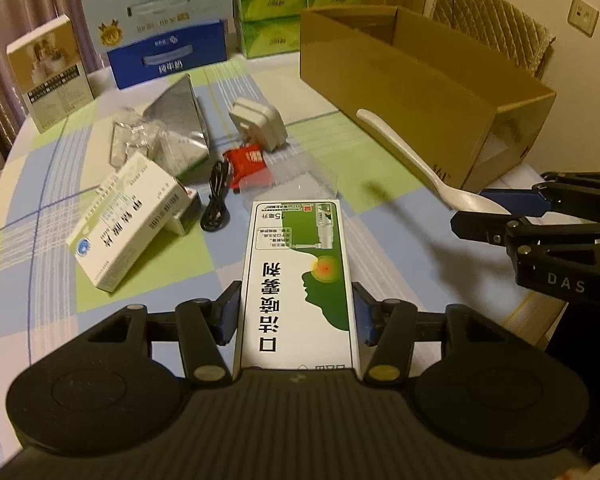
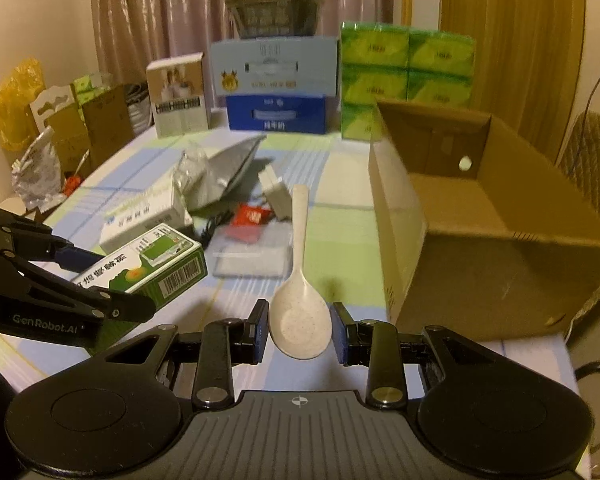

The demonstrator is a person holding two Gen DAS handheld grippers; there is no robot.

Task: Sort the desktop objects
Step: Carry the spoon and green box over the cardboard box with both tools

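Note:
My left gripper (image 1: pixel 296 312) is shut on a green and white spray box (image 1: pixel 298 280) and holds it above the table; the box also shows in the right wrist view (image 2: pixel 148 268). My right gripper (image 2: pixel 300 332) is shut on the bowl of a white spoon (image 2: pixel 298 280), handle pointing away, above the table. The spoon also shows in the left wrist view (image 1: pixel 420 164). An open brown cardboard box (image 2: pixel 480 240) stands to the right of the spoon, also in the left wrist view (image 1: pixel 420 80).
On the checked tablecloth (image 1: pixel 100 300) lie a white medicine box (image 1: pixel 128 220), a black cable (image 1: pixel 216 200), a red packet (image 1: pixel 248 164), a grey plug (image 1: pixel 260 124), a silver bag (image 1: pixel 176 120) and a clear case (image 2: pixel 256 252). Cartons (image 2: pixel 276 92) and green tissue packs (image 2: pixel 404 68) stand behind.

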